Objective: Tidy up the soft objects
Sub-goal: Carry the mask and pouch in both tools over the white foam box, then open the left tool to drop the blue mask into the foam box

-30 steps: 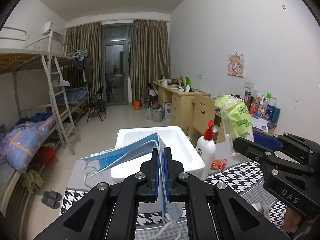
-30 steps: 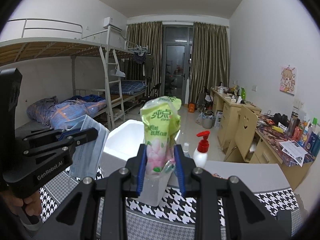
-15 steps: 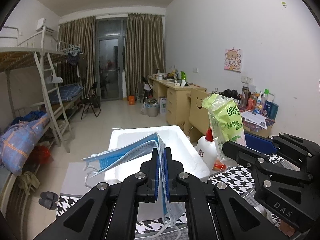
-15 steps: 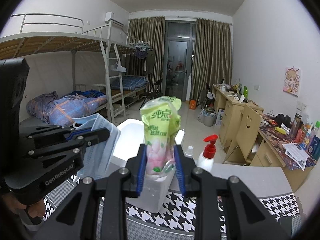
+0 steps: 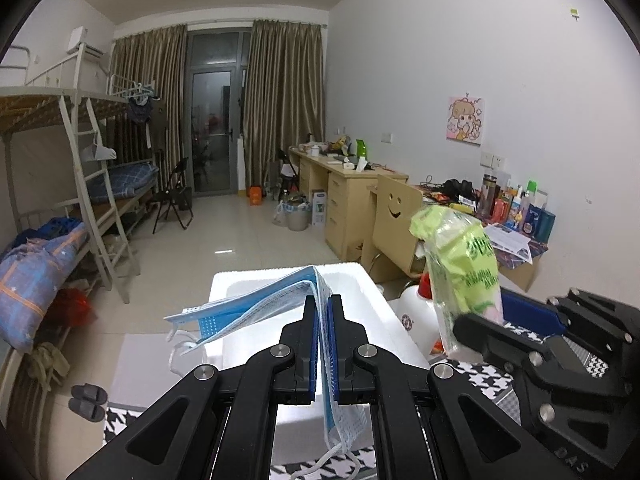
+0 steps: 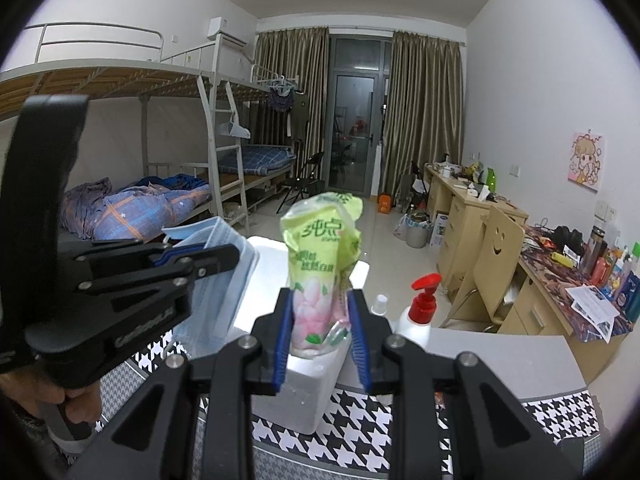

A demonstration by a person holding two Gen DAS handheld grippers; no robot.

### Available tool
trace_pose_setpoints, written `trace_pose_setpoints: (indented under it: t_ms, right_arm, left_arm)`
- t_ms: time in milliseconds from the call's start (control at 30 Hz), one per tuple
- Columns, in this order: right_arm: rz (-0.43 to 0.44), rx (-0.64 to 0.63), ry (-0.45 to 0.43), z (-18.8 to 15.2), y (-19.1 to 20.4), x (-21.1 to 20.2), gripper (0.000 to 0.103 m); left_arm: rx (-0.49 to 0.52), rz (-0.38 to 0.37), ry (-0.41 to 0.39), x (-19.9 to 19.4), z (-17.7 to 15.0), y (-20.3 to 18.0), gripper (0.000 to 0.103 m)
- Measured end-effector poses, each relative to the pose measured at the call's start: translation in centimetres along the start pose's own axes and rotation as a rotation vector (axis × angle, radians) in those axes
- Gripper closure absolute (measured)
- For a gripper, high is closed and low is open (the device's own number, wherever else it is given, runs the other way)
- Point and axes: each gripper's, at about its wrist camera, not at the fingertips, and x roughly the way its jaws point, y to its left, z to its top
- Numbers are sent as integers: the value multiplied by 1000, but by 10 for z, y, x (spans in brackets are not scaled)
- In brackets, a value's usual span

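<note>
Between the left gripper's (image 5: 323, 308) clenched fingers hang face masks (image 5: 256, 304); the right gripper (image 6: 320, 312) clasps a tissue pack (image 6: 320, 256). Beyond both sits the foam box (image 5: 372, 312); lower each inside before releasing.

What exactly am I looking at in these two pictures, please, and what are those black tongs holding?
No robot here: a person holds a hand-held two-finger gripper in each hand, each with a fisheye camera looking along its fingers. One picture is from the left gripper, the other from the right gripper, and each also shows the other from the side. The left one is shut on a stack of blue masks. The right one is shut on a green tissue pack, held upright. Below them a white foam box stands open on a houndstooth cloth, with a red-pump bottle beside it. Behind is a dorm room.
</note>
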Motion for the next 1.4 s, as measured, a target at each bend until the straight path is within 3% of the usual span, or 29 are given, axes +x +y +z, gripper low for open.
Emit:
trace_pose_setpoints:
  t_ms: [433,1067,1133,1167,1200,1267,1400]
  right_arm:
    - [-26,7,15,-1,1,2,71]
    - [-56,8,21,4,7,3,71]
    - [-55,9,24,4,7,4,71]
    - [-57,9,24,4,7,4,71]
    - [-58,9,24,4,7,4,71]
    - [-60,10,24,5,8,5,71]
    - [-61,9,24,5,8,5,71]
  left_arm:
    - [-14,-47,28,23,6,4,98]
    - [-50,-55,138,66,5,22,98]
    - [-46,-54,157,70,3,23,89]
    - [-51,-48,162,71,3,23,74]
    - [-56,-43,164,71,2,25,50]
    - [-70,-34,154,69,1,28,25]
    - [-70,-8,113,57,2,31,5]
